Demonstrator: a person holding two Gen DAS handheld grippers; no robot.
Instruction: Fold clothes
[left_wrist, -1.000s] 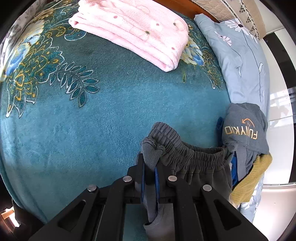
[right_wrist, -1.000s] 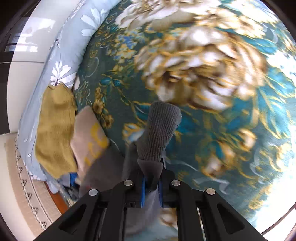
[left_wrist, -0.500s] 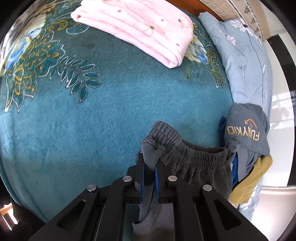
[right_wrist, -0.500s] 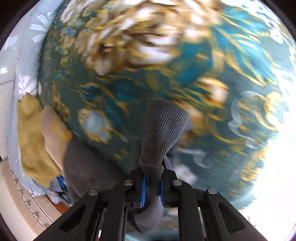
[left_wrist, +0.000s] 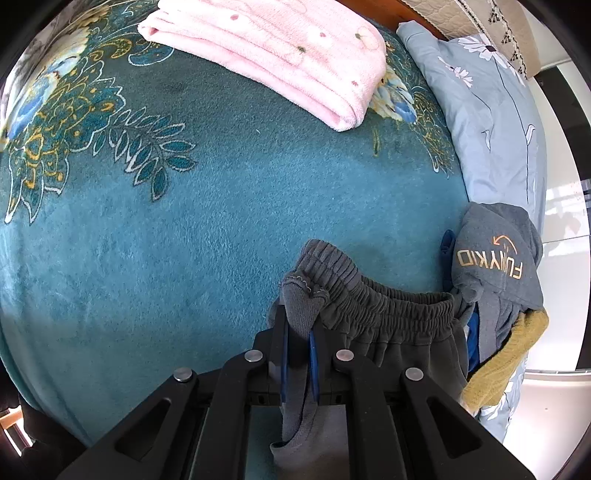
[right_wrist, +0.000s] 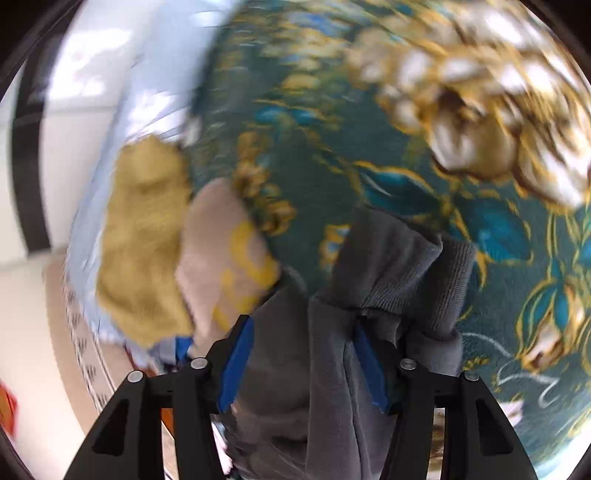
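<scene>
Grey sweatpants (left_wrist: 388, 317) bunched on teal blanket (left_wrist: 184, 240).

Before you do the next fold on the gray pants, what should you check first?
1. Left gripper pinches the gray pants at the waistband end: ok, shut on cloth.
2. Right gripper grips the ribbed cuff: not ok, its jaws stand open with the cloth loose between them.
3. Bare teal blanket ahead to lay the pants down: ok.
4. Folded pink blanket sits apart from the pants: ok.
5. Pile of other clothes is clear of the waistband: not ok, it touches that end.
6. Pants lie flat and unwrinkled: cannot tell, mostly hidden and the right view is blurred.
</scene>
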